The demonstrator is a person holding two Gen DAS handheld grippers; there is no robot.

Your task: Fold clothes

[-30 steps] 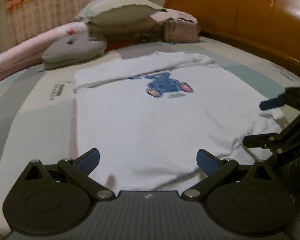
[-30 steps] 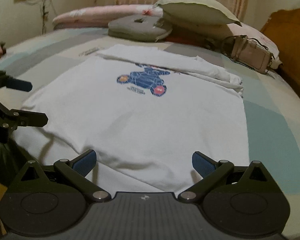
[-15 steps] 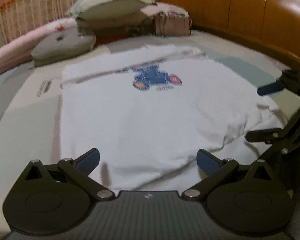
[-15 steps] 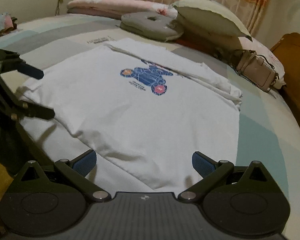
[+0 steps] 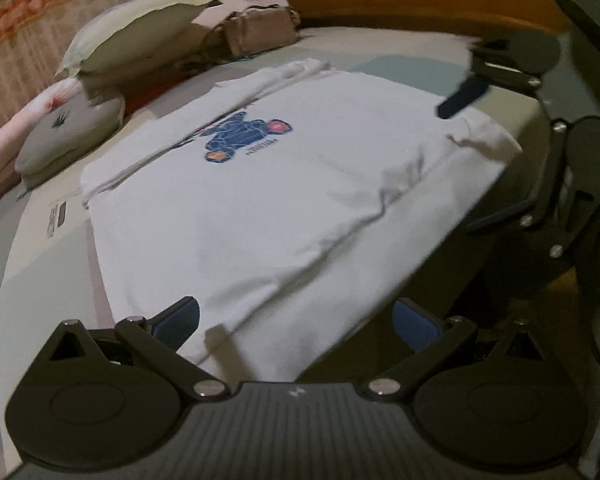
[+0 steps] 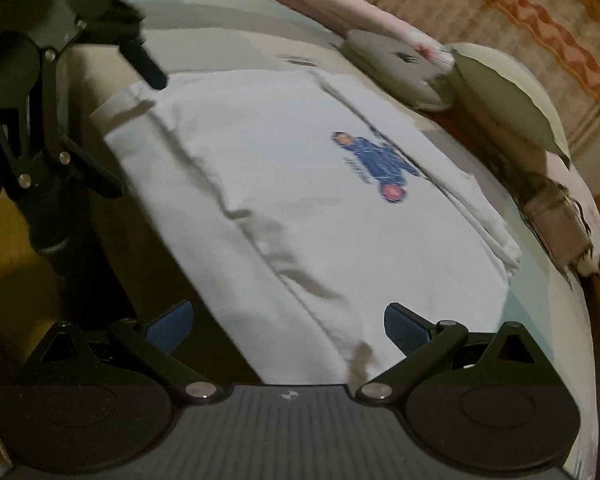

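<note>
White t-shirt lies flat on bed. L gripper & R gripper both released, at shirt's near edge, one per corner.

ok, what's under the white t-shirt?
The white t-shirt lies flat on the patchwork bedsheet, which shows around its far and side edges. Its near hem reaches the bed's edge. Whatever lies directly beneath the fabric is covered.

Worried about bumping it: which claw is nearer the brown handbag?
Right. The right claw hovers at the T-shirt edge on the handbag side; the left claw is at the same edge, farther across.
</note>
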